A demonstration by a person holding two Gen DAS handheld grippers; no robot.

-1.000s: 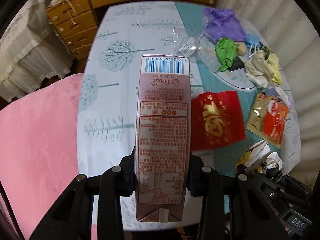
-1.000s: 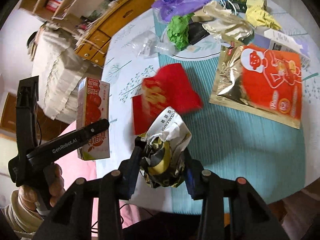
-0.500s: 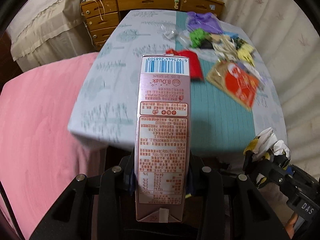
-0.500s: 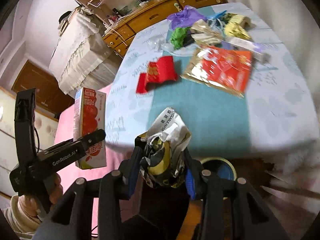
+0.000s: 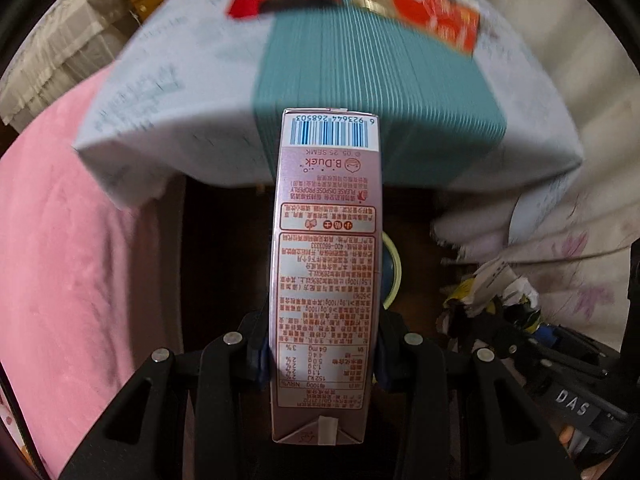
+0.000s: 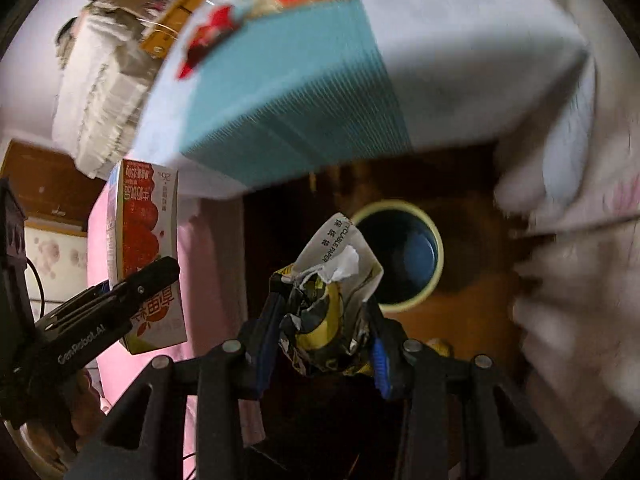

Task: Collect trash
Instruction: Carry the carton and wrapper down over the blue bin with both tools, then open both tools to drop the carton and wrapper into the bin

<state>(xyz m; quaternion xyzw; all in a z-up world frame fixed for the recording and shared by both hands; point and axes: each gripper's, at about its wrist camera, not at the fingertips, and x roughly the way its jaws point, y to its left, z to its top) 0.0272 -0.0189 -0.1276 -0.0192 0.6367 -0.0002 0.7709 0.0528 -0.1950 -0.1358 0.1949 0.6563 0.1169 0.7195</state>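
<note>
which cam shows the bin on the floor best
The right wrist view: the bin shows its full yellow-green rim and blue inside, with only the crumpled wrapper overlapping its edge. In the left wrist view the carton hides nearly all of it.

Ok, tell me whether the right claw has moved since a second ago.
Yes. The right claw, shut on the crumpled wrapper, has come back off the table, past its near edge, and now hangs above the bin on the floor.

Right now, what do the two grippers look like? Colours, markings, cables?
Both are matte black plastic with silver screw heads and blue pads inside the fingers. The left gripper carries white "GenRobot.AI" lettering and a thin black cable beside its handle. The right gripper shows a white "DAS" mark.
</note>
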